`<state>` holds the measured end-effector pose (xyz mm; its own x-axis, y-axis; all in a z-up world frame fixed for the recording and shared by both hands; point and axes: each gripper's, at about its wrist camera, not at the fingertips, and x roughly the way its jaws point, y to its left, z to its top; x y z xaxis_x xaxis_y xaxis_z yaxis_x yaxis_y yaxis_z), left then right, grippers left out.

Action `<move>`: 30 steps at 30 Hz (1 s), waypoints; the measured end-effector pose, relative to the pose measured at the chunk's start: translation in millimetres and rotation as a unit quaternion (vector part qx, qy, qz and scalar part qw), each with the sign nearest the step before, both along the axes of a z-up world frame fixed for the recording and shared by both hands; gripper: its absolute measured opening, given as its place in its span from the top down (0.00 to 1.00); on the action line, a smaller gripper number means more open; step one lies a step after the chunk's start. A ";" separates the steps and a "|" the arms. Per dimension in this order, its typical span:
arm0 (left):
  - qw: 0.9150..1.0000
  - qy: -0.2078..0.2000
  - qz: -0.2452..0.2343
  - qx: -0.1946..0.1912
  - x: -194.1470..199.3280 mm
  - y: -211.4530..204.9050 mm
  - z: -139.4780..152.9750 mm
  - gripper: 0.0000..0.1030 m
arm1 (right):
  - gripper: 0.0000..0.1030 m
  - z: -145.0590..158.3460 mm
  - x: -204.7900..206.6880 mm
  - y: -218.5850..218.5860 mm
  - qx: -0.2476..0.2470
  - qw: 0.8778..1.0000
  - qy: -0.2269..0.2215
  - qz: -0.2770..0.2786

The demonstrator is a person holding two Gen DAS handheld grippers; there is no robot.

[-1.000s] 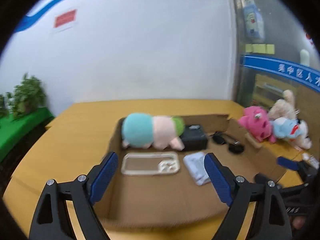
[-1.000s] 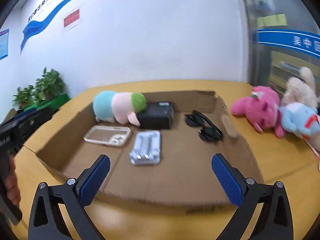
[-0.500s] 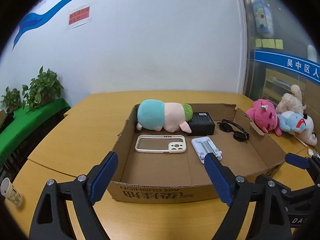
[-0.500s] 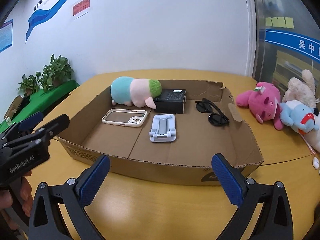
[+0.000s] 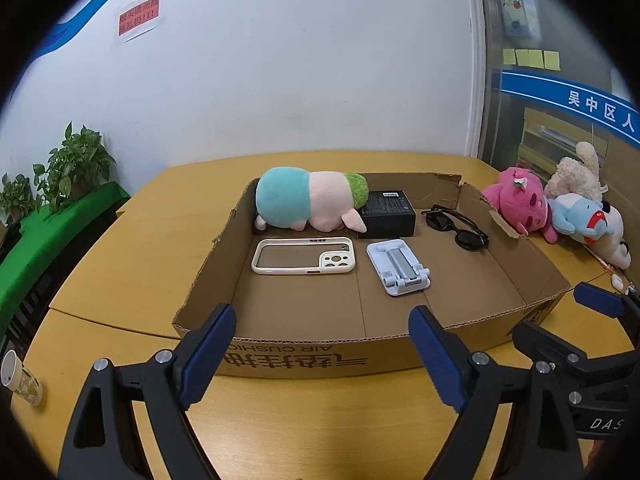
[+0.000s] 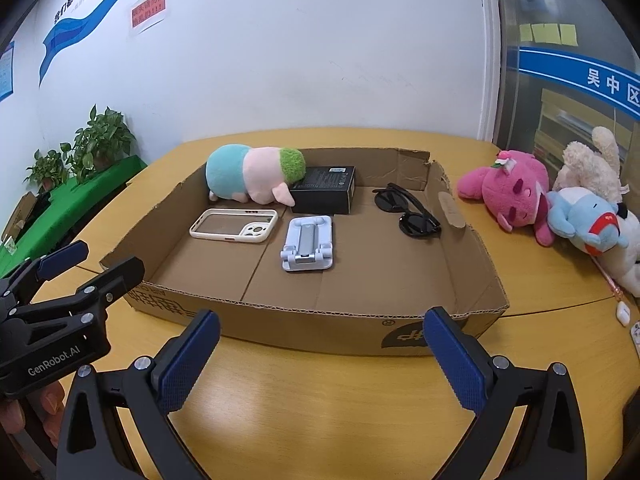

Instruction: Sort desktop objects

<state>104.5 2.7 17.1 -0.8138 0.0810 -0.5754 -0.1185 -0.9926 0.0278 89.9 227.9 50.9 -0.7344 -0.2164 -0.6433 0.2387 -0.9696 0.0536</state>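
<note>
A shallow cardboard box (image 5: 304,354) (image 6: 280,320) lies on the yellow table. Inside are a teal-pink-green plush (image 5: 308,202) (image 6: 256,174), a black carton (image 5: 388,214) (image 6: 326,188), dark sunglasses (image 5: 456,226) (image 6: 408,212), a cream phone case (image 5: 304,255) (image 6: 234,225) and a pale phone stand (image 5: 400,266) (image 6: 308,244). My left gripper (image 5: 320,318) is open in front of the box's near wall, holding nothing. My right gripper (image 6: 320,320) is open beside it, also holding nothing, short of the box.
A pink plush (image 6: 508,188), a blue one (image 6: 584,216) and a cream one (image 6: 592,164) lie on the table right of the box. A small white case (image 6: 622,314) is near the right edge. A paper cup (image 5: 20,376) stands at the left. Potted plants (image 6: 100,140) line a green ledge.
Both grippers have drawn back from over the box, so its near wall now shows in front of the fingertips. Both stay open, and the objects in the box have not moved.
</note>
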 end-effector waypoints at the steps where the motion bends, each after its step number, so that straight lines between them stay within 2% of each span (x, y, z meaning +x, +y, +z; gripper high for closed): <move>1: 1.000 -0.002 -0.003 -0.002 -0.5 1.8 -0.9 0.14 | 0.00 -0.3 0.2 0.2 0.000 1.000 0.000 0.000; 10: 1.000 -0.025 0.004 0.002 -5.9 1.9 -6.9 0.14 | 0.00 -2.3 -1.2 -0.6 0.003 1.000 -0.004 0.004; 30: 0.999 -0.032 -0.003 -0.004 -5.3 2.9 -7.2 0.14 | 0.00 -6.8 -0.3 -5.4 0.008 1.000 -0.010 0.003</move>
<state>99.3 5.6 9.9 -0.7747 0.0811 -0.6271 -0.1263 -0.9916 0.0278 89.6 222.5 44.1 -0.7205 -0.2103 -0.6608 0.2438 -0.9689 0.0424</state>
